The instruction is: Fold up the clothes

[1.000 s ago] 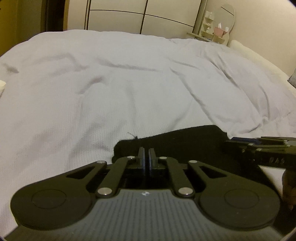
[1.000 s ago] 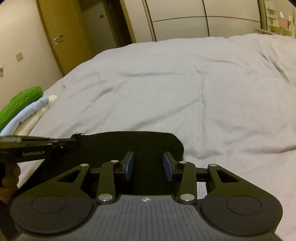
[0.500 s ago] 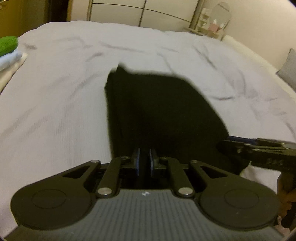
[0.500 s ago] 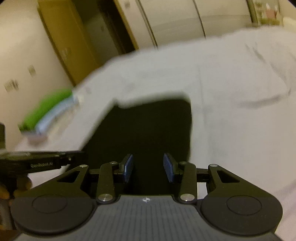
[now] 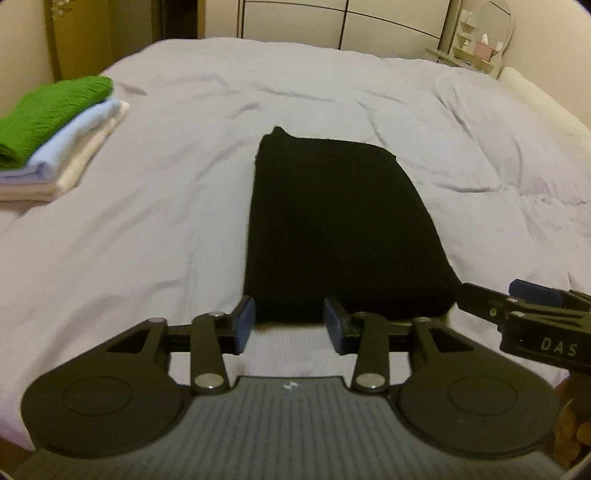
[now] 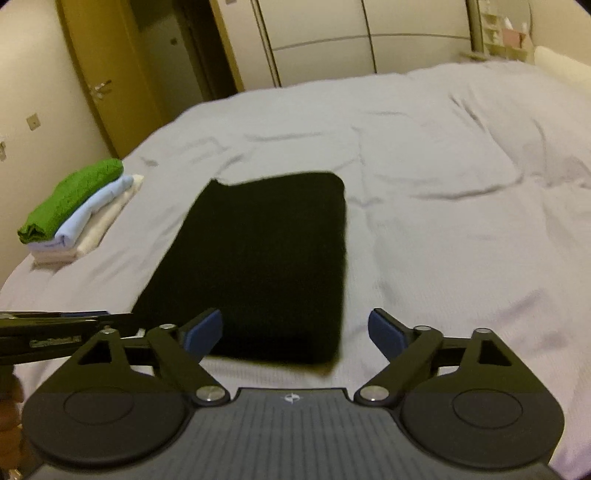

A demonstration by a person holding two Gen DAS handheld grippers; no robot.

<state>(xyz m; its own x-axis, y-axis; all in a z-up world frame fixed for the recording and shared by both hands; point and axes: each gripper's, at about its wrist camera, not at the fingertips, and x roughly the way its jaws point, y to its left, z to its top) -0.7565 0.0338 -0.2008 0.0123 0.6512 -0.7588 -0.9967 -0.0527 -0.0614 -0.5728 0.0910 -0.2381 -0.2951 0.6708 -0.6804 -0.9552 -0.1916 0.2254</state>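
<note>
A black garment lies folded into a flat rectangle on the pale bed cover; it also shows in the right wrist view. My left gripper is open and empty, just short of the garment's near edge. My right gripper is open wide and empty, at the garment's near right corner. Each gripper shows at the edge of the other's view: the right one and the left one.
A stack of folded clothes, green on top of light blue and white, sits at the bed's left edge; it also shows in the right wrist view. Wardrobe doors stand behind the bed. A shelf with a mirror stands at the far right.
My left gripper was shut on the black garment and has let go. Both grippers have opened wider and drawn back. The garment now lies flat, folded over away from me.
</note>
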